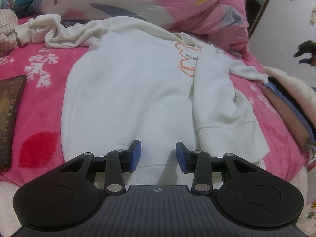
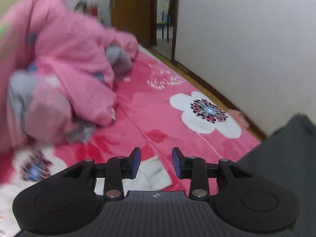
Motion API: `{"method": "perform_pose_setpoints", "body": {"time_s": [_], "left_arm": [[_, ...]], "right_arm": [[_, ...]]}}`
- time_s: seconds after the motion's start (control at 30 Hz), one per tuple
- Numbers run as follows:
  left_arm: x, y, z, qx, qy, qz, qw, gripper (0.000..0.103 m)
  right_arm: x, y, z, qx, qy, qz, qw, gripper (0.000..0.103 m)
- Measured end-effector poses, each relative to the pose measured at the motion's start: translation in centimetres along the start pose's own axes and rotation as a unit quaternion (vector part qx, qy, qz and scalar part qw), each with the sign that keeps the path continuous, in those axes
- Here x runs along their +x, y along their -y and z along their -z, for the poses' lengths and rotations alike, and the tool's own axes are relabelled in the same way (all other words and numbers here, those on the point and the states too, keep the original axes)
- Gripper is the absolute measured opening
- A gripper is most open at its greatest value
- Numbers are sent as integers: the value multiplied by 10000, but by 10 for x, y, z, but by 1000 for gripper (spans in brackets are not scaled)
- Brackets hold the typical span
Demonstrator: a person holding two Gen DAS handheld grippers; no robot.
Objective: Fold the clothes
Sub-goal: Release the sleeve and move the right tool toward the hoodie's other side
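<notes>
A white sweatshirt (image 1: 128, 90) with an orange outline print lies flat on the pink bed cover (image 1: 39, 102). Its right sleeve (image 1: 215, 90) is folded in over the body; its left sleeve (image 1: 59, 31) lies crumpled at the far left. My left gripper (image 1: 158, 154) is open and empty, just above the ribbed hem (image 1: 156, 167). My right gripper (image 2: 156, 161) is open and empty over the pink floral cover (image 2: 177, 122), with a white cuff of cloth (image 2: 154, 173) just below its fingers. That view is motion-blurred.
A pink quilt (image 1: 158, 2) is heaped at the far side of the bed (image 2: 59, 83). A dark phone or card (image 1: 9, 118) lies at the left. Folded clothes (image 1: 292, 102) are stacked at the right. A white wall (image 2: 246, 39) and doorway (image 2: 164, 17) run along the right.
</notes>
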State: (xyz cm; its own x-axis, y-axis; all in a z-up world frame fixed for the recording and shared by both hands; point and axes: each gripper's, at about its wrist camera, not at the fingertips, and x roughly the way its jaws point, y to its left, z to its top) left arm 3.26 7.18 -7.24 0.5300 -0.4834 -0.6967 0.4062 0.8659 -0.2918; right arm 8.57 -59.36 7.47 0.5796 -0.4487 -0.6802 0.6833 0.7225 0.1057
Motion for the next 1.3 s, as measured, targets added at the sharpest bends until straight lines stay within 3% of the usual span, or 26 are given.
{"method": "perform_pose_setpoints", "body": {"time_s": [0.13,0.27,0.4,0.5,0.6,0.73,0.87,0.93,1.17,1.3], "left_arm": [[-3,-1,1,-15,69,57,10000,39],[-6,-2,4,5,139,96,9999,39],[-10,-3,7,42,198,73,9998,39],[-13,-2,10,79,219,31,9997,38],[-15,1,12,175,247,-54,9995,38],[-16,1,12,218,224,-97,9995,38],[-15,2,12,236,207,-118,9994,38],[-15,2,12,238,203,-129,9994,38],[-14,3,13,246,186,-167,9994,38],[-13,4,13,242,177,-174,9994,39]], "right_arm": [[-97,18,7,-308,653,-862,9937,43],[-211,10,43,-1230,1301,-1629,9703,55],[-237,-32,125,-1952,1045,-2449,9439,55],[-252,-65,189,-2459,789,-3054,9165,54],[-228,-108,268,-2983,270,-3572,8847,49],[-202,-153,358,-4011,29,-3517,8458,45],[-208,-174,418,-5211,711,-3164,7895,44],[-213,-178,434,-5517,976,-3042,7704,45],[-225,-171,456,-5948,1266,-2982,7357,44],[-219,-178,466,-6027,1584,-2704,7339,43]]}}
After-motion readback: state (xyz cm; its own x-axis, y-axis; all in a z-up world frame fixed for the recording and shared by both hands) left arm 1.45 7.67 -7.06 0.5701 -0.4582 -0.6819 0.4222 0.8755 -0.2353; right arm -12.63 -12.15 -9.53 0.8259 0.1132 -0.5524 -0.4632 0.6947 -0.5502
